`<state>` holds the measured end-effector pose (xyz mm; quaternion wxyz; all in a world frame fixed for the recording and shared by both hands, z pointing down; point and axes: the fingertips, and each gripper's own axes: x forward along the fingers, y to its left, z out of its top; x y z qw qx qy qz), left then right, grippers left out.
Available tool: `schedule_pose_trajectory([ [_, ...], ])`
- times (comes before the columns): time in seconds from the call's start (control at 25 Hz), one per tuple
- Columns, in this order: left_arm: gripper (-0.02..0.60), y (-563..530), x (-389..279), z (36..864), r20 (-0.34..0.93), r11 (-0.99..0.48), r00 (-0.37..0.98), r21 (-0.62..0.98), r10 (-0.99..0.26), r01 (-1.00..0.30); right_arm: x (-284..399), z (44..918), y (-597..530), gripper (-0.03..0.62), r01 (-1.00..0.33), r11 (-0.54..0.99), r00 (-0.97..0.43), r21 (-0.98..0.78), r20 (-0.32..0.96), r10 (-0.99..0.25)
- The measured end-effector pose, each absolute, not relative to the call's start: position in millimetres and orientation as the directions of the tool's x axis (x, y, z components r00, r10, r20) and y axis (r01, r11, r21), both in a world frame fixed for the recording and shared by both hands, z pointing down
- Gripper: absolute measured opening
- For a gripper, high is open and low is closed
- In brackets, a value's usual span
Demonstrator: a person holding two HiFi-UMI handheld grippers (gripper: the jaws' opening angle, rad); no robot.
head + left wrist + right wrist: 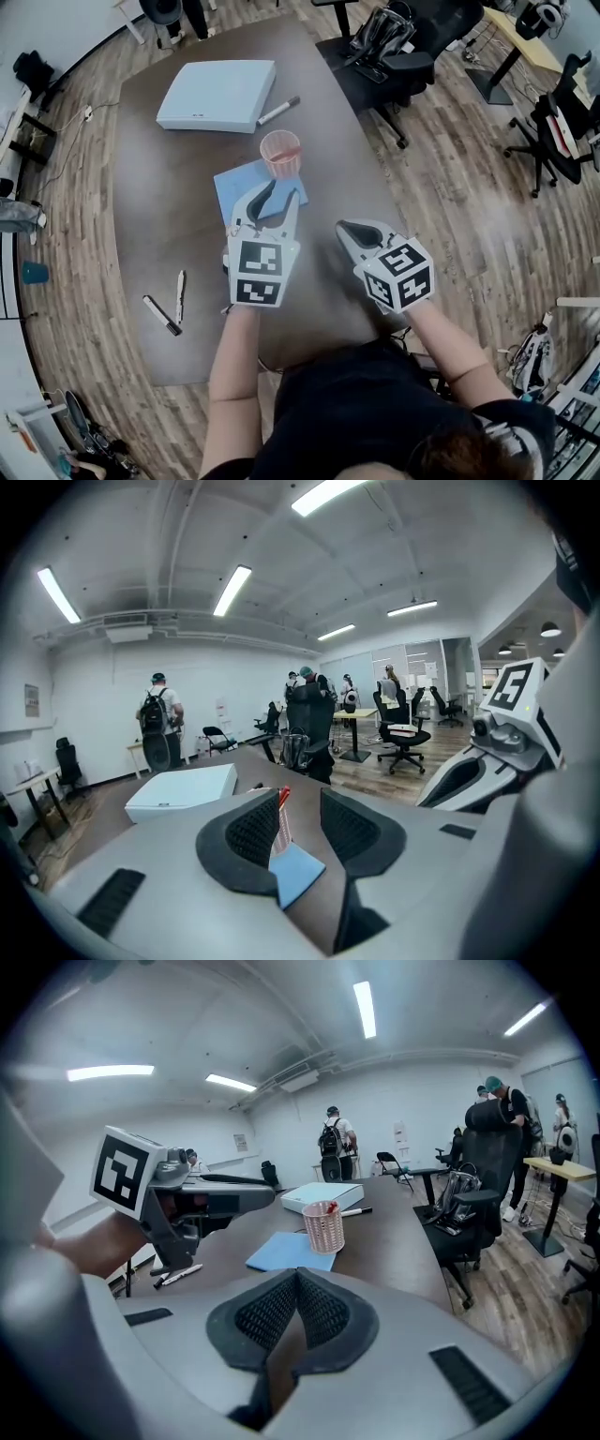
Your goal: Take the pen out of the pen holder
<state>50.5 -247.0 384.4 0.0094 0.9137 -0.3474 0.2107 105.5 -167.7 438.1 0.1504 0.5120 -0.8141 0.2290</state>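
The pen holder (281,153) is a pink mesh cup standing at the far edge of a blue pad (246,190) on the dark table. A red pen (332,1208) sticks out of its top. My left gripper (281,194) hovers over the pad just short of the cup, jaws open with nothing between them. In the left gripper view the cup (278,834) and the red pen (283,797) show through the gap of my left gripper (300,816). My right gripper (347,228) hangs to the right, nearer me, and is shut and empty; its tips (296,1274) meet.
A flat white box (217,94) lies behind the cup with a marker (278,111) beside it. Two pens (169,307) lie near the table's left edge. Office chairs (394,47) stand past the far right corner. People stand at the back of the room (157,726).
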Motion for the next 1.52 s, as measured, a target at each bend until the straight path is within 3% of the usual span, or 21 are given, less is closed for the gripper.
schedule_pose_trajectory([
  [0.56,0.140,-309,95,433,0.484,-0.709,0.559,-0.208,-0.673,-0.673,134,484,-198,0.014,-0.877,0.380,-0.481,-0.294,0.524,-0.703],
  [1.12,0.141,-342,120,457,0.531,-0.687,0.462,-0.380,-0.710,-0.619,149,515,-213,0.014,-0.848,0.375,-0.527,-0.374,0.537,-0.658],
  [1.32,0.074,-345,122,455,0.514,-0.663,0.444,-0.398,-0.734,-0.634,159,521,-215,0.014,-0.840,0.376,-0.540,-0.391,0.534,-0.651],
  [1.52,0.071,-343,122,449,0.498,-0.650,0.440,-0.408,-0.747,-0.642,162,521,-215,0.014,-0.829,0.386,-0.556,-0.405,0.521,-0.647],
])
